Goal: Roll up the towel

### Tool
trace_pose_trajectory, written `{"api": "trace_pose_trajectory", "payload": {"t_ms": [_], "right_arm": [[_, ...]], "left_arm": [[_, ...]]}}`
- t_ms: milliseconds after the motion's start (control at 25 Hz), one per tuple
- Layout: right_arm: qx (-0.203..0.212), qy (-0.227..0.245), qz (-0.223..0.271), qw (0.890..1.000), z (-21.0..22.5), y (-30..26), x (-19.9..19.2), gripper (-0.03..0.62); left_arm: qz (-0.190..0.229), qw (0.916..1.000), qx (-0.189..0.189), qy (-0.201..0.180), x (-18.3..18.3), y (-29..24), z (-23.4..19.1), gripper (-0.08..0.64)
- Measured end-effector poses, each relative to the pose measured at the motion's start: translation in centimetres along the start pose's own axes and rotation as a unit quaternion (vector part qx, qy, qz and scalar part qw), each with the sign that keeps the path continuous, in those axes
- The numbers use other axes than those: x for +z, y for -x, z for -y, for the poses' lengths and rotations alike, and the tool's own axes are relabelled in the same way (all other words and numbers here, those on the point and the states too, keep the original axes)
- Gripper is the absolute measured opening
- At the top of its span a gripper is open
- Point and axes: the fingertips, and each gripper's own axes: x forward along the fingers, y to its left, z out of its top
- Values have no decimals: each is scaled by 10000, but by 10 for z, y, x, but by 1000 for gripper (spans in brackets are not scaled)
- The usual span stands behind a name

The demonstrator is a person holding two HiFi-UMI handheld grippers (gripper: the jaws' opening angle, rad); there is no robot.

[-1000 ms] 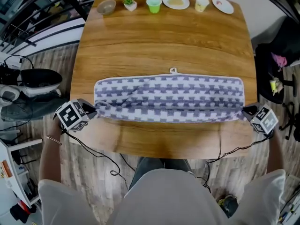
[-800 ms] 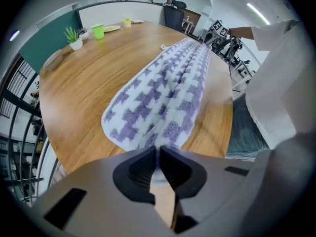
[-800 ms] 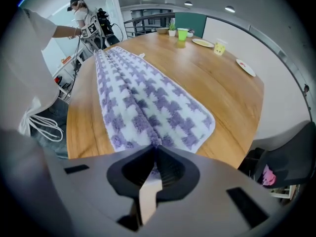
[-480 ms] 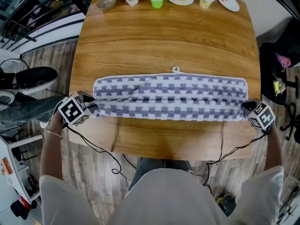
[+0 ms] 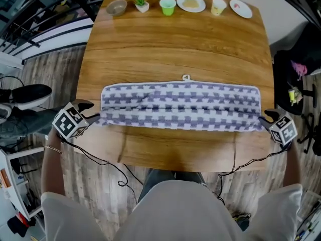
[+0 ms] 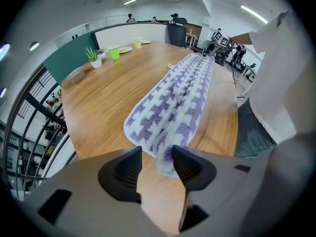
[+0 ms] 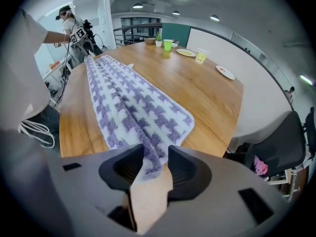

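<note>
A purple-and-white patterned towel (image 5: 180,106) lies folded lengthwise as a long band across the wooden table (image 5: 175,49). My left gripper (image 5: 93,117) is at the towel's left end and my right gripper (image 5: 264,117) at its right end. Both point steeply down. Both pairs of jaws have just been opening. In the left gripper view the towel's (image 6: 177,98) end fold lies loose between the parted jaws of the left gripper (image 6: 157,164). In the right gripper view a fold of the towel (image 7: 128,102) sits in the gap of the right gripper (image 7: 150,164), not pinched.
Along the table's far edge stand a bowl (image 5: 116,6), a small potted plant (image 5: 141,3), a green cup (image 5: 167,5), a plate (image 5: 190,3), a yellow cup (image 5: 217,5) and another plate (image 5: 241,7). A black chair (image 5: 296,59) is at the right. Cables hang off the near edge.
Both grippers' jaws have parted and let go of the towel's ends. The left gripper has drifted outward to the left. The towel now lies flat on the table.
</note>
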Motion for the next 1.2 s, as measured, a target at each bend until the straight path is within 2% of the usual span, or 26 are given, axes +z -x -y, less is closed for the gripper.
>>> {"api": "trace_pose_trajectory", "payload": {"t_ms": [280, 400, 520, 680, 800, 960, 1000, 1120, 1200], "right_arm": [[-265, 38, 203, 9994, -6, 30, -7, 161], [-363, 133, 322, 9987, -15, 45, -7, 158], [-161, 613, 283, 9976, -48, 42, -6, 152], [123, 1208, 102, 9926, -87, 18, -8, 153], [149, 1439, -55, 9895, -91, -1, -13, 153], [141, 1427, -364, 9890, -80, -24, -28, 153], [95, 1421, -430, 9889, -77, -28, -31, 143], [-121, 1395, -477, 9890, -68, -36, -31, 50], [-123, 1404, -518, 9887, -67, -40, -31, 29]], "left_arm": [[343, 9980, 512, 157, -6, 37, -12, 198], [372, 9967, 659, -280, -3, 51, 6, 181], [242, 9944, 524, -882, -3, 39, 44, 173], [14, 9883, 478, -1445, -11, 6, 77, 173], [-28, 9845, 675, -1621, -15, -13, 78, 175], [-27, 9832, 856, -1612, -17, -35, 71, 178], [-33, 9830, 878, -1613, -17, -39, 69, 178], [-67, 9819, 937, -1642, -12, -47, 60, 172], [-86, 9797, 1063, -1697, -8, -52, 54, 113]]}}
